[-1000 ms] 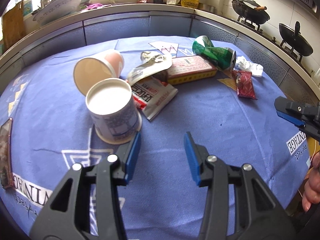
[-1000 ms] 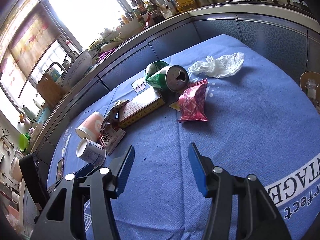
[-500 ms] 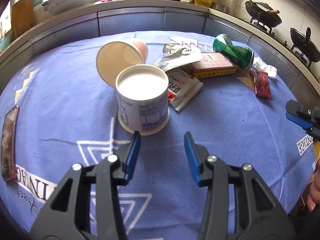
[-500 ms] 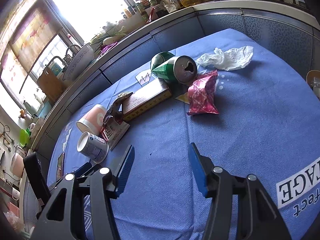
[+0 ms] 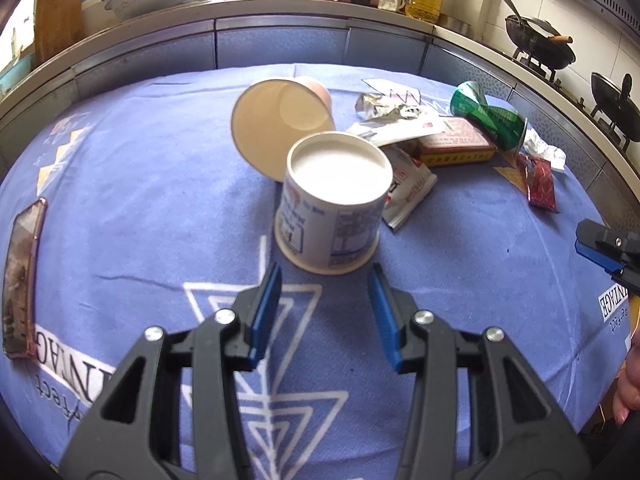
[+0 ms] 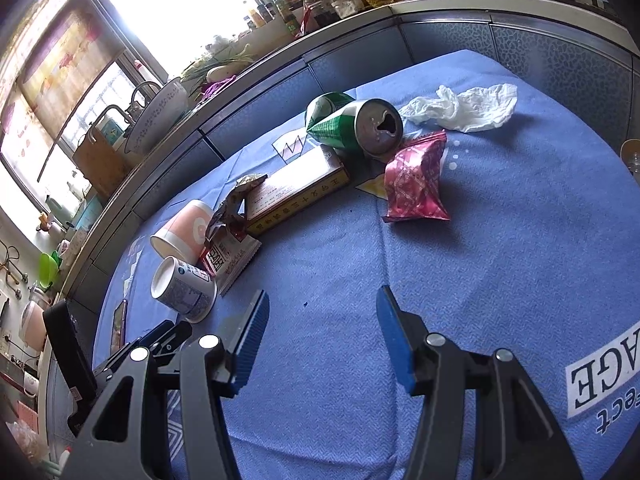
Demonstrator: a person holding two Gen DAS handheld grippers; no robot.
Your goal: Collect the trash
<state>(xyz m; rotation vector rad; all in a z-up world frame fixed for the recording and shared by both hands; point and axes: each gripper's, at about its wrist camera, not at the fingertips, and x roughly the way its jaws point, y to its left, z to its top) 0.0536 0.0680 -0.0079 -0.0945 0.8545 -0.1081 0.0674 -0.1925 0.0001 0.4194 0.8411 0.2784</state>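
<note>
Trash lies on a blue tablecloth (image 5: 120, 184). A white printed cup (image 5: 334, 196) stands upside down just ahead of my open left gripper (image 5: 325, 280), between the lines of its fingers. A pink paper cup (image 5: 280, 124) lies on its side behind it. Beyond are snack wrappers (image 5: 408, 188), a flat red-and-yellow box (image 5: 456, 146), a crushed green can (image 5: 490, 116), a red foil packet (image 5: 540, 182) and a crumpled tissue (image 5: 546, 150). My right gripper (image 6: 322, 308) is open and empty above bare cloth, short of the red packet (image 6: 416, 180) and can (image 6: 356, 124).
A phone (image 5: 22, 268) lies at the table's left edge. A grey counter (image 5: 280, 36) with bottles, a bowl and woks runs behind the table. The right gripper's tip (image 5: 600, 240) shows at the right edge of the left wrist view.
My left gripper has moved forward and left so the upside-down cup now sits centred just ahead of its fingers. My right gripper has moved slightly closer to the trash pile.
</note>
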